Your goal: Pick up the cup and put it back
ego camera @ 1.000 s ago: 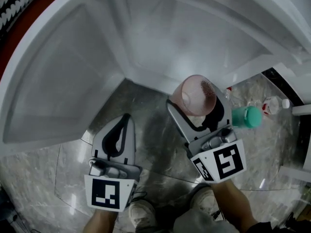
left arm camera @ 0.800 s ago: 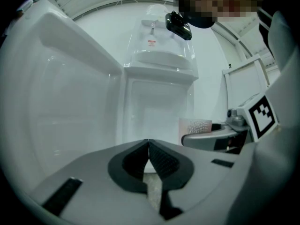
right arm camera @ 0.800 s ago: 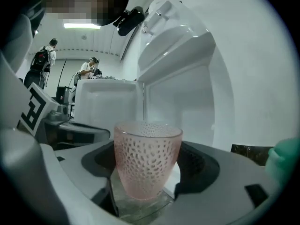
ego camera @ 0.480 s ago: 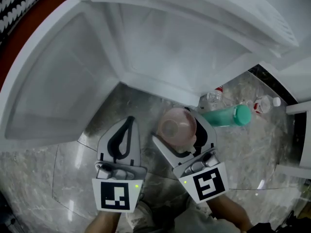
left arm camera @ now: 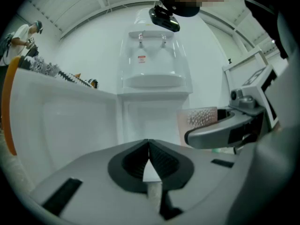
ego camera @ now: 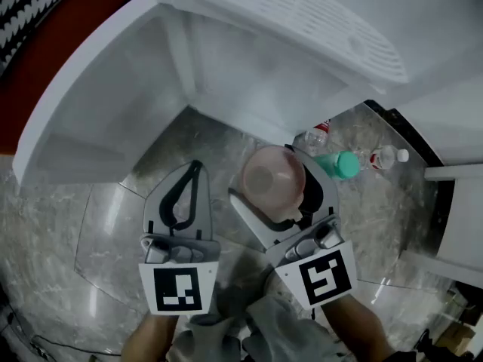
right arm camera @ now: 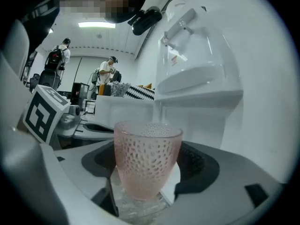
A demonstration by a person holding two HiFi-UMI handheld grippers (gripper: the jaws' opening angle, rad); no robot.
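A pink dimpled glass cup stands upright between the jaws of my right gripper, which is shut on it, one finger on each side. In the right gripper view the cup fills the middle, pinched low on its body by the right gripper. My left gripper hangs beside it to the left, shut with nothing between its fingers; its own view shows the jaws of the left gripper meeting at a point, with the cup off to the right. Both are held above the floor in front of a white water dispenser.
The dispenser's lower compartment stands open, and its taps and drip shelf are higher up. A green bottle and two clear bottles lie on the grey marble floor. People stand far off.
My right gripper has drawn the cup back and to the left, away from the dispenser and closer to the left gripper. The left gripper has barely moved.
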